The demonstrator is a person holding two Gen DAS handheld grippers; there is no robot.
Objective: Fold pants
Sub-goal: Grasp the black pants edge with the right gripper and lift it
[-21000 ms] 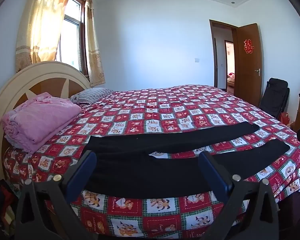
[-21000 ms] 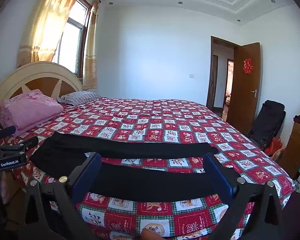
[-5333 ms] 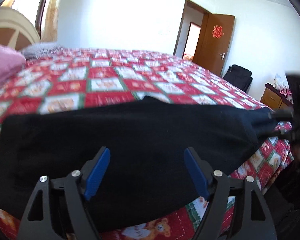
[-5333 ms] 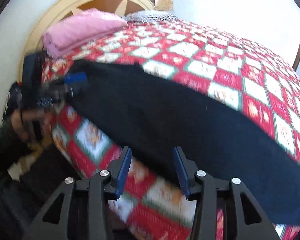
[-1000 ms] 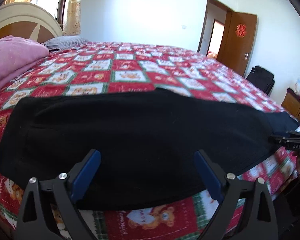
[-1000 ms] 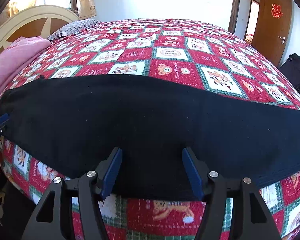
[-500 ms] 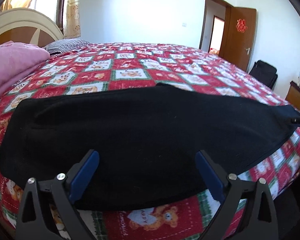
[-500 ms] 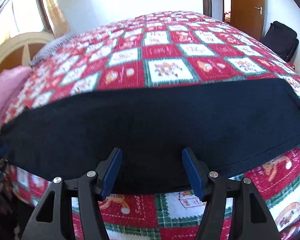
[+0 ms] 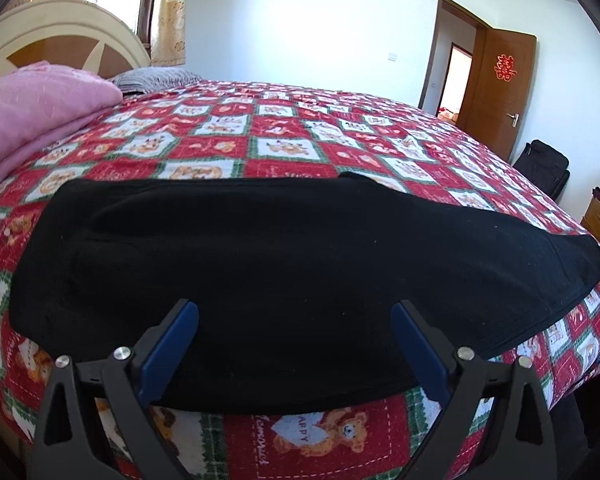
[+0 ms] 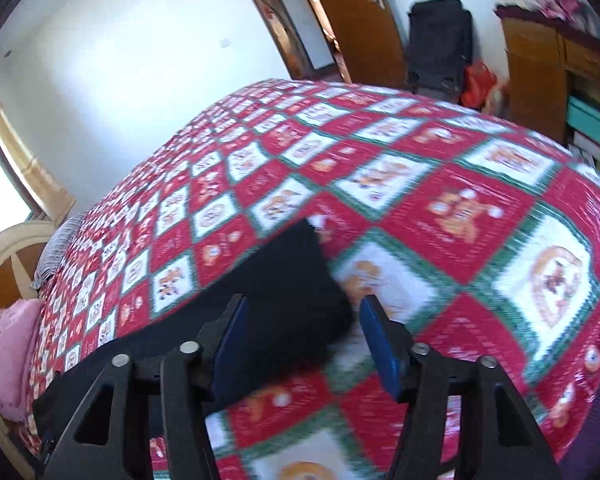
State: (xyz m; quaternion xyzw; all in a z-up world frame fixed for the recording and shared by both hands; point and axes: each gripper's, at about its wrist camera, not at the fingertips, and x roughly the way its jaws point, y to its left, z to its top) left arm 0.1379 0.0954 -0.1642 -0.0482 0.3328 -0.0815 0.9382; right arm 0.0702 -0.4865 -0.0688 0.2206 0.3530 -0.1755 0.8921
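The black pants point(image 9: 284, 256) lie flat along the near edge of the bed, one leg folded onto the other, waist at the left and cuffs at the right. My left gripper point(image 9: 294, 312) is open and empty, its blue fingers hovering over the near edge of the pants' middle. In the right wrist view, which is blurred and tilted, my right gripper point(image 10: 304, 312) is open and empty at the cuff end of the pants point(image 10: 276, 300); the cuff corner lies between its fingers.
The bed has a red checked bear quilt point(image 9: 284, 148). A folded pink blanket point(image 9: 32, 108) lies by the round headboard point(image 9: 60, 36). A striped pillow point(image 9: 156, 78) is behind it. A brown door point(image 9: 500, 84), a black bag point(image 9: 544, 164) and a wooden cabinet point(image 10: 540, 60) stand to the right.
My right gripper has swung right along the pants to the cuff end and tilted. My left gripper has stayed over the pants' middle, slightly closer.
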